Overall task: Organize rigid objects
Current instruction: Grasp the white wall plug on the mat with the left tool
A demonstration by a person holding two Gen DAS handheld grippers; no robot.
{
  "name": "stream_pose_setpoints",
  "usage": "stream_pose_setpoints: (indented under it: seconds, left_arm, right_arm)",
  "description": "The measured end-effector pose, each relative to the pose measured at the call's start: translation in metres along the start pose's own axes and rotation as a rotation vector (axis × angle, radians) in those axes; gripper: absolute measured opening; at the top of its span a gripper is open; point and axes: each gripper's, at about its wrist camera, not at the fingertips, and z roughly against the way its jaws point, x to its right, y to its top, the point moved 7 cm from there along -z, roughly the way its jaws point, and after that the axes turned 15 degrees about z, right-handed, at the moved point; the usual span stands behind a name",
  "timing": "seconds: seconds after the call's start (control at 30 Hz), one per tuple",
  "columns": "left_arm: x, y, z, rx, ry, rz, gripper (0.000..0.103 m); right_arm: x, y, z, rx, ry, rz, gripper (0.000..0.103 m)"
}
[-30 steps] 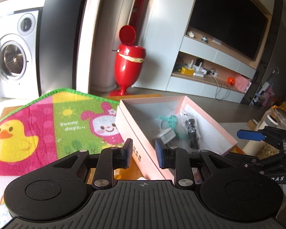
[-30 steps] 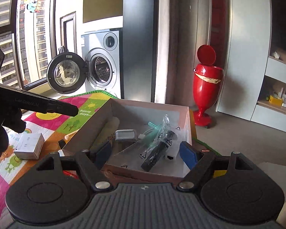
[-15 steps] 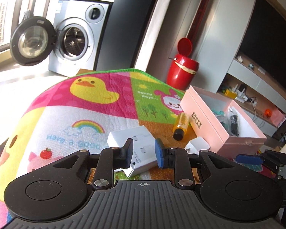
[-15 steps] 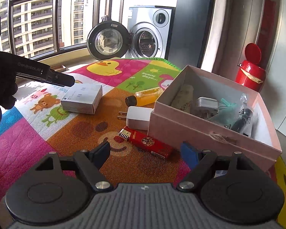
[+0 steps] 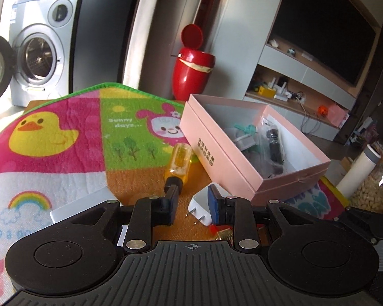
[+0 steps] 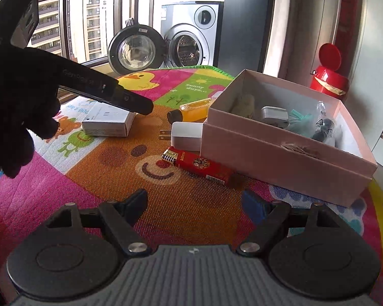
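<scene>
An open pink box (image 6: 288,153) (image 5: 217,142) sits on the colourful play mat and holds a charger, a teal item and a bagged black item. On the mat beside it lie a white plug adapter (image 6: 186,136) (image 5: 199,207), a yellow bottle with a black cap (image 6: 191,108) (image 5: 178,164), a red lighter (image 6: 199,164) and a small white box (image 6: 108,122). My left gripper (image 5: 191,204) is open and empty above the adapter and bottle cap. My right gripper (image 6: 194,204) is open and empty, hovering in front of the lighter.
A red bin (image 5: 192,66) and a washing machine with its door open (image 6: 186,46) stand beyond the mat. A white tumbler and a jar of nuts (image 5: 370,188) stand right of the box. The mat's green edge (image 5: 109,85) is at the far side.
My left gripper swung back right and lower, from the small white box towards the adapter and bottle. My right gripper moved closer to the mat, and the lighter is nearer.
</scene>
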Motion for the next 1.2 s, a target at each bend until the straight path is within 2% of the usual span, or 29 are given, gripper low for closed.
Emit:
stream_pose_setpoints:
  seconds: [0.13, 0.2, 0.33, 0.53, 0.7, 0.93, 1.0, 1.13, 1.2]
  left_arm:
    - [0.007, 0.007, -0.045, -0.098, 0.006, 0.003, 0.028]
    - [0.008, 0.005, -0.056, -0.116, -0.01, -0.003, 0.029]
    - [0.008, -0.003, -0.051, -0.137, -0.038, 0.005, 0.029]
    - [0.015, -0.029, -0.021, -0.145, -0.046, -0.103, 0.029]
    - [0.028, -0.046, -0.004, -0.126, -0.013, -0.201, 0.029]
    - [0.038, -0.044, -0.013, -0.078, 0.063, -0.186, 0.035]
    - [0.038, -0.041, -0.018, -0.086, 0.078, -0.17, 0.039]
    - [0.035, -0.045, -0.032, -0.132, 0.124, -0.164, 0.039]
    - [0.034, -0.046, -0.033, -0.117, 0.129, -0.168, 0.038]
  right_arm:
    - [0.004, -0.006, 0.005, 0.013, 0.001, -0.016, 0.081]
    - [0.006, -0.007, 0.004, 0.017, 0.007, -0.028, 0.081]
    - [0.01, -0.01, 0.0, 0.012, 0.017, -0.058, 0.081]
    - [0.017, -0.014, -0.005, -0.008, 0.044, -0.123, 0.081]
    - [0.015, -0.015, -0.008, -0.022, 0.041, -0.114, 0.081]
    - [0.013, -0.015, -0.011, -0.033, 0.033, -0.102, 0.082]
    - [0.013, -0.015, -0.012, -0.034, 0.032, -0.1, 0.083]
    - [0.012, -0.015, -0.012, -0.033, 0.034, -0.1, 0.084]
    - [0.012, -0.015, -0.012, -0.032, 0.035, -0.102, 0.084]
